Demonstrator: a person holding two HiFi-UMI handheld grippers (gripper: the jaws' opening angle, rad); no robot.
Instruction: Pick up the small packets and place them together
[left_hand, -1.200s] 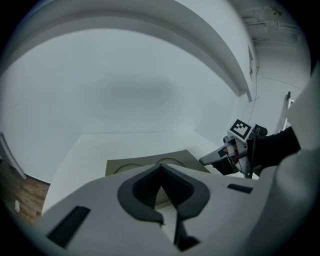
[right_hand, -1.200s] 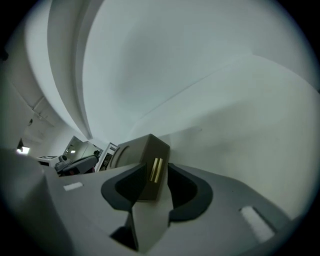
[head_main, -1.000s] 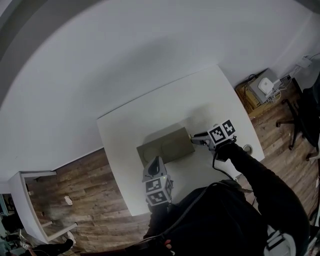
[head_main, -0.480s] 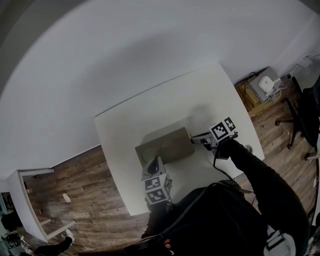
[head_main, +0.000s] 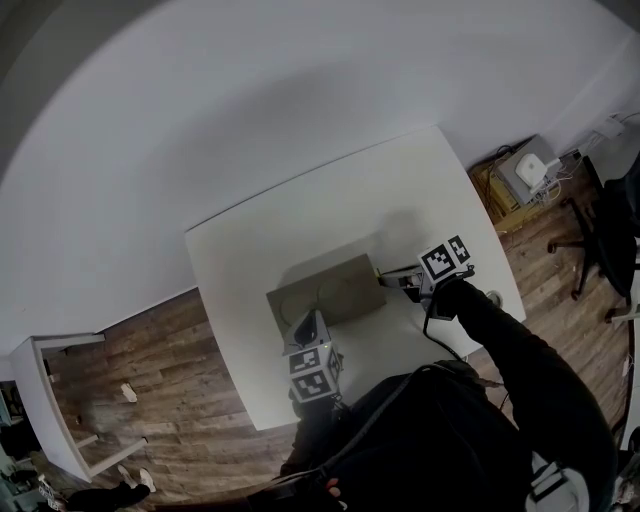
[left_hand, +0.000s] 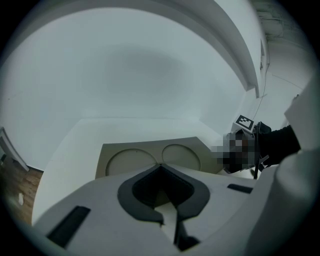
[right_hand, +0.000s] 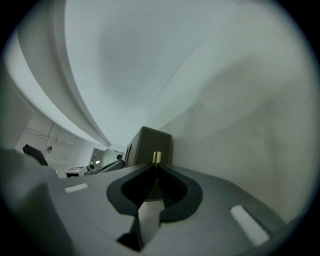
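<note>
I'm looking down on the white table (head_main: 300, 225), where the tan tray (head_main: 345, 280) with two round recesses lies flat. My left gripper (head_main: 312, 318) hangs over the tray's near edge, its jaws clenched tip to tip with nothing between them. My right gripper (head_main: 386, 281) is at the tray's right end, where its jaws have just been closing and pinch a thin, pale small packet (right_hand: 156, 157) edge-on at their tips.

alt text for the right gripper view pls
The right tool, whose jaws have just been closing, pinches a thin pale packet by its edge at the very tips. Behind the packet is a brown mat on the white table, with a white wall beyond.
</note>
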